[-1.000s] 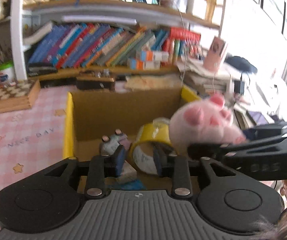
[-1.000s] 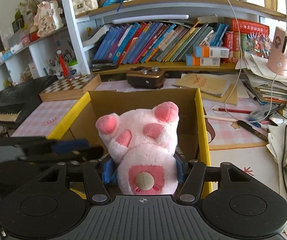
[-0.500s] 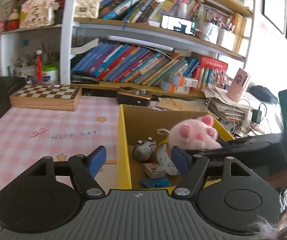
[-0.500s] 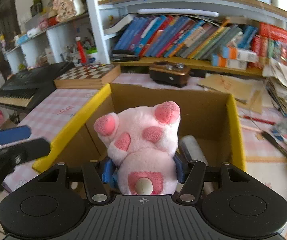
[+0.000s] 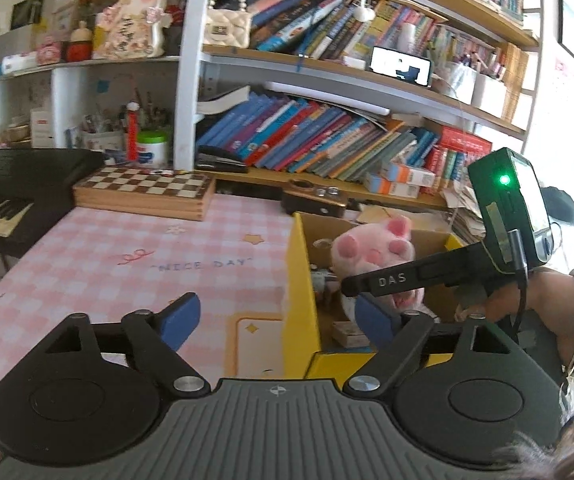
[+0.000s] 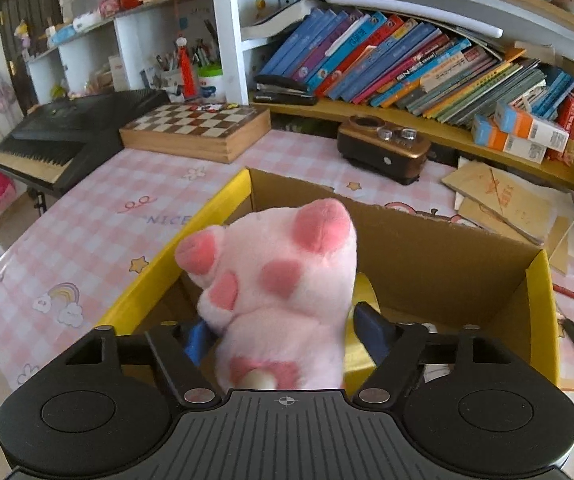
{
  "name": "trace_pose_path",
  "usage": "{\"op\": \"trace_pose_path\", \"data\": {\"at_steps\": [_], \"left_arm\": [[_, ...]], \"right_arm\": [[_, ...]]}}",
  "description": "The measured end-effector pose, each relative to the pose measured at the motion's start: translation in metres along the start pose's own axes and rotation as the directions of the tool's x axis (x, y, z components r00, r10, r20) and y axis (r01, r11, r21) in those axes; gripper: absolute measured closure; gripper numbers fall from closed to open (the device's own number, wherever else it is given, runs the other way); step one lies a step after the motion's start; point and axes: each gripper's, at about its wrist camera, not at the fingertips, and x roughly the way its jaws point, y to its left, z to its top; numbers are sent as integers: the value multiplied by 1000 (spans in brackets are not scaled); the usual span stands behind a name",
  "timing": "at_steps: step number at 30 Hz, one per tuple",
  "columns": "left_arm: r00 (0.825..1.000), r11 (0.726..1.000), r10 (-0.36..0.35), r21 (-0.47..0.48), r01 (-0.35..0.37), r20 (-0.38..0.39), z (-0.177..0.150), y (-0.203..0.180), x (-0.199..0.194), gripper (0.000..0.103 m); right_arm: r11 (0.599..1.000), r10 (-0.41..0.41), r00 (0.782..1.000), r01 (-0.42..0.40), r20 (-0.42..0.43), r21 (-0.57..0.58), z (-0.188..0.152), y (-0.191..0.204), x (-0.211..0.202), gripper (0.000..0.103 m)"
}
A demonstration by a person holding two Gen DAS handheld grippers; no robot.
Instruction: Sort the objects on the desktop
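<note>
Right wrist view: the right gripper point(image 6: 283, 332) tilts down over the cardboard box point(image 6: 439, 240), its jaws opening around the pink plush toy point(image 6: 279, 288); the right blue pad stands clear of the plush, the left one is mostly hidden behind it. The toy sits between the fingers, just above the box's inside, beside a yellow tape roll point(image 6: 361, 300). The box's yellow-edged rim point(image 6: 175, 268) lies close on either side. In the left wrist view, the left gripper point(image 5: 277, 316) hangs over the pink checked tablecloth point(image 5: 127, 256) at the box's left wall, jaws opening with nothing between them. Bare cloth stretches leftward to the chessboard box point(image 5: 147, 192) and keyboard point(image 5: 15, 184). A hand point(image 5: 527, 300) grips the right tool's handle.
</note>
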Motion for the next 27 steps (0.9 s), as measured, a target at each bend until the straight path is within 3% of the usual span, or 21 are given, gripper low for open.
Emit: {"op": "trace_pose_path", "data": {"at_steps": [2,7,12,18,27], "left_arm": [[1000,1000,15,-4,-15,-1,-2,3,-3,13],[1000,1000,-4,-22,4,-3,-2,9,-9,13],[1000,1000,-23,-12,23,11,-1,11,-15,12],[998,999,-43,-7,44,51,-3,20,-34,3],[998,1000,-17,-25,19,68,-5,45,-62,0]], "right_arm": [[1000,-15,1000,15,4,5,-1,0,-1,15],[997,-70,997,71,38,-12,-10,7,-14,7],[992,-126,988,127,89,1,-15,11,-35,6],[982,-180,974,171,137,75,-19,15,-62,5],[969,-235,948,212,216,125,-32,43,-104,5]]}}
